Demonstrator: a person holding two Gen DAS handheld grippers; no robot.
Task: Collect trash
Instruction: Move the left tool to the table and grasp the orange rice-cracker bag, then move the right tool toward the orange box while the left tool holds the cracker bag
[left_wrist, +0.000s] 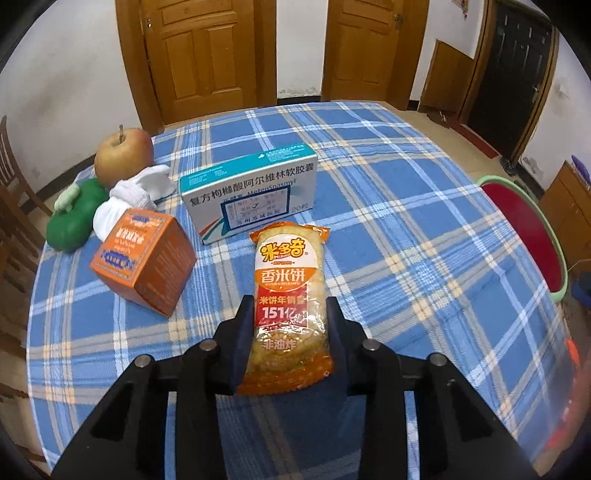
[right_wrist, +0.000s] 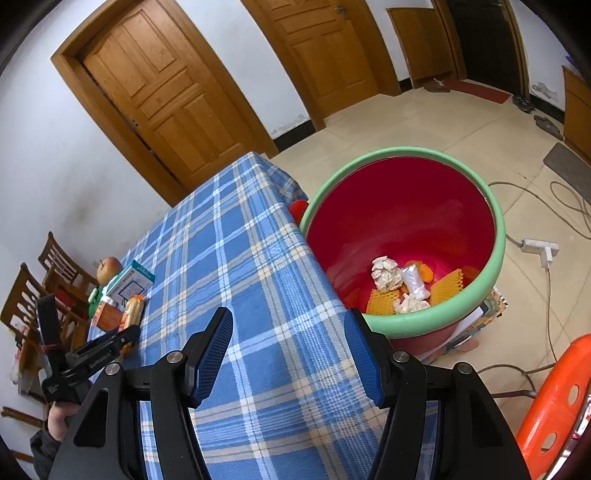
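A rice cracker packet (left_wrist: 284, 280), orange and clear with red print, lies lengthwise on the blue plaid tablecloth (left_wrist: 388, 229). My left gripper (left_wrist: 290, 306) is shut on its lower half, both black fingers pressed against the packet's sides. From the right wrist view, the same packet (right_wrist: 133, 310) and the left gripper (right_wrist: 123, 338) appear far left, held by a hand. My right gripper (right_wrist: 288, 317) stands open and empty over the table's near edge. Just right of it is the red bin with a green rim (right_wrist: 500, 240), which holds crumpled paper, wrappers and orange pieces (right_wrist: 413, 284).
An orange box (left_wrist: 147, 258), a white-and-teal medicine box (left_wrist: 255, 188), white rolled cloth (left_wrist: 136, 195), a green toy (left_wrist: 74, 221) and an apple (left_wrist: 123, 157) stand left of the packet. Wooden chairs (right_wrist: 26, 306) sit beyond. An orange stool (right_wrist: 554, 402), power strip (right_wrist: 539, 247) and cables are on the floor.
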